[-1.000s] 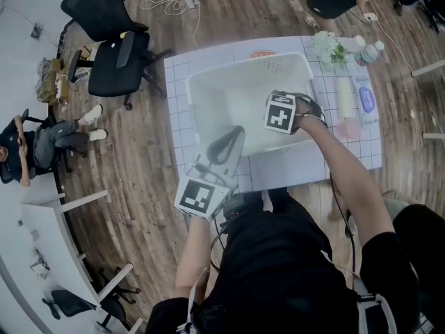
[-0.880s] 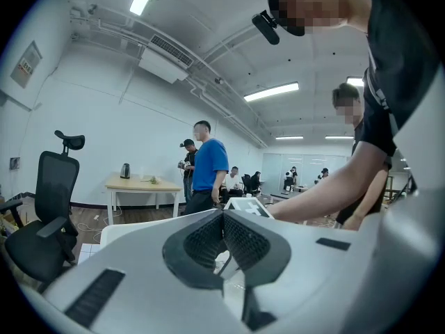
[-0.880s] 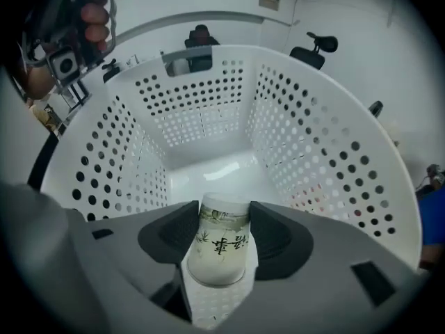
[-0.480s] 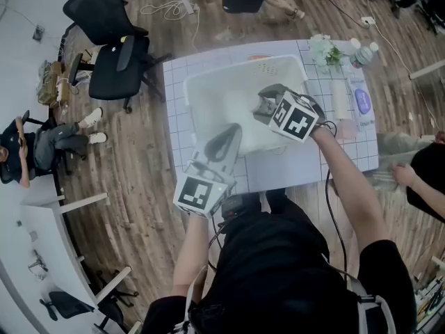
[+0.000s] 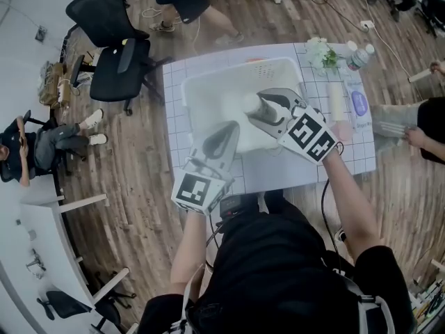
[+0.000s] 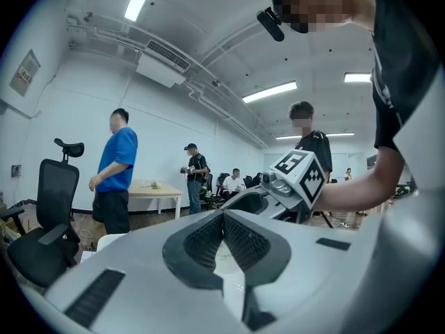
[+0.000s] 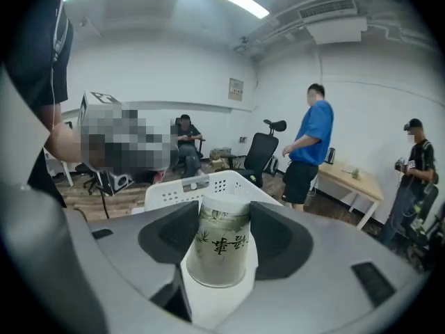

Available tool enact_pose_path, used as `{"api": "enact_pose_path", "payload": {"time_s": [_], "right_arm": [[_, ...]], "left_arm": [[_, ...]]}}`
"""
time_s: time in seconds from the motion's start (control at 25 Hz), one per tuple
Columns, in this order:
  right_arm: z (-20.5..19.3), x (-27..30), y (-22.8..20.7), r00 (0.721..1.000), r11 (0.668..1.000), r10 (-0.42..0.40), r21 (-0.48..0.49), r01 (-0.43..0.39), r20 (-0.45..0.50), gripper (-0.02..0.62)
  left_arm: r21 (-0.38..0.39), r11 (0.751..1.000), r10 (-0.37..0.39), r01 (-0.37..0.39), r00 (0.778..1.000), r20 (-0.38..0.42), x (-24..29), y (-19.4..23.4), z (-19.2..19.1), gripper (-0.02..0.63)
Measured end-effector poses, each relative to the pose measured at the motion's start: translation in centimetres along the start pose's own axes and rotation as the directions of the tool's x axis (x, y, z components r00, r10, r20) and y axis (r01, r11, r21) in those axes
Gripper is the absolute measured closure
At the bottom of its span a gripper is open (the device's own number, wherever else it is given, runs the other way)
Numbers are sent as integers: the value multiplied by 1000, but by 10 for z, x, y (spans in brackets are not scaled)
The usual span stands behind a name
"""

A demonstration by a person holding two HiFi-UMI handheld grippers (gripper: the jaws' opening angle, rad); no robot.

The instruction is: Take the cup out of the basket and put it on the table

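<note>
Since a moment ago the right claw (image 7: 224, 214) has drawn back toward the lower right of the head view and tipped to point at the upper left; its jaws are clamped on a paper cup (image 7: 221, 248) printed with dark characters, seen over the inside of the white plastic basket (image 5: 186, 92) at mid-frame; the left claw (image 6: 223, 216) sits at the basket's near edge, jaws pressed together on nothing; the basket stands on the gridded desk (image 5: 278, 174).
</note>
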State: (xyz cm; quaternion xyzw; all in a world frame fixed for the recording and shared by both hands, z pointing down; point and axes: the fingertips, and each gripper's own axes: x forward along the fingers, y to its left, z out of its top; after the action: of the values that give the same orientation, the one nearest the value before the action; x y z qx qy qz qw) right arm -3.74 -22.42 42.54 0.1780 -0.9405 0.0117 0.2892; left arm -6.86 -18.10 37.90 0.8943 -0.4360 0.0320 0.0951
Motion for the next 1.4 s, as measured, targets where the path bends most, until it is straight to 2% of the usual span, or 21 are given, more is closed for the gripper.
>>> {"api": "enact_pose_path", "payload": {"time_s": [0.24,0.48,0.64,0.88,1.0,1.2,1.4], "right_arm": [[24,-34,7,985,997,-45,67,34,168,351],[44,-67,19,942,994,-67,99,36,329,351],[43,-84,24,925,990,-82,135,34,372,351],[41,-102,28,913,992,-83,124,36,400,351],[38,-114,30,908,993,-74,112,30,412,351],[37,-140,32,876,994,-68,105,20,478,351],[25,-154,37,875,995,-55,94,11,481,351]], "left_arm": [[4,1000,3,-3,1000,-3,1,-7,3,595],[4,1000,25,-25,1000,7,-4,-11,1,595],[13,1000,17,-17,1000,24,-2,-20,7,595],[33,999,7,-8,1000,23,2,-42,18,595],[23,999,26,-27,999,26,2,-54,18,595],[0,998,60,-60,997,38,0,-82,21,595],[22,995,94,-94,996,3,-9,-99,8,595]]}}
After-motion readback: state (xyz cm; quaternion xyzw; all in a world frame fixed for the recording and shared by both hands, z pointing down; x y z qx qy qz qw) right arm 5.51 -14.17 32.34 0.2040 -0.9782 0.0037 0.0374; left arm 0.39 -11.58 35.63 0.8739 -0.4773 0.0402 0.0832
